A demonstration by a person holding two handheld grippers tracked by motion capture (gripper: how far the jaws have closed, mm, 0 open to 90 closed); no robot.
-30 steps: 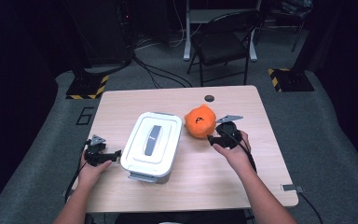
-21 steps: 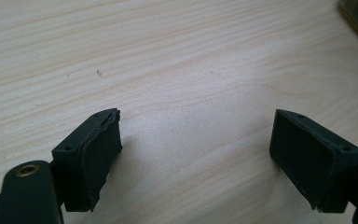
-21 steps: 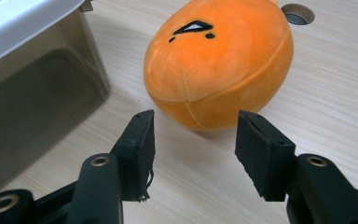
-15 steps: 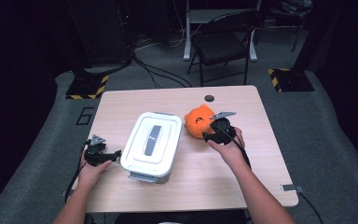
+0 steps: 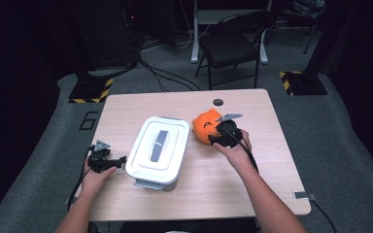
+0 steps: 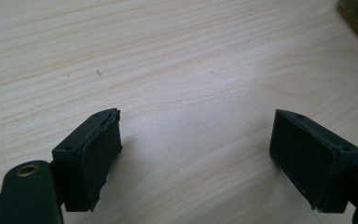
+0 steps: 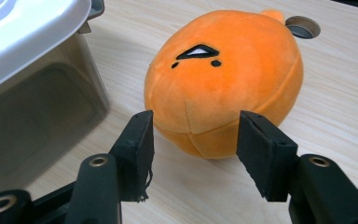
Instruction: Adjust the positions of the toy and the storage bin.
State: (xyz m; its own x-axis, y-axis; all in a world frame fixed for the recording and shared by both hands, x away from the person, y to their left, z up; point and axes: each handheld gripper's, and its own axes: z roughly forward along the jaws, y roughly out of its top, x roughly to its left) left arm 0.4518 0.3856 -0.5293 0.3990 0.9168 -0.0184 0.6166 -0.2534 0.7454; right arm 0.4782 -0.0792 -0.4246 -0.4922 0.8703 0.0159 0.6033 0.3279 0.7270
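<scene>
Plush toy (image 7: 223, 88) about to be pinched by the right gripper (image 7: 195, 154), its jaws spread on either side of the toy's near end.

One orange plush toy sits on the table (image 5: 281, 174) right of centre in the high view, just beside the one white-lidded storage box (image 5: 158, 150), which stands at centre frame. It looks soft and light, so the fabric will probably give and bulge under pressure; a grip across the rounded lower body, where the seams meet, seems safer than the small nub at the upper edge. Its plush skin should not slip much. Two grippers are in play: the left gripper (image 6: 196, 158) at the lower left of the high view holds nothing, jaws wide apart over bare wood. One dark round hole (image 5: 218, 102) marks the tabletop beyond the toy.
</scene>
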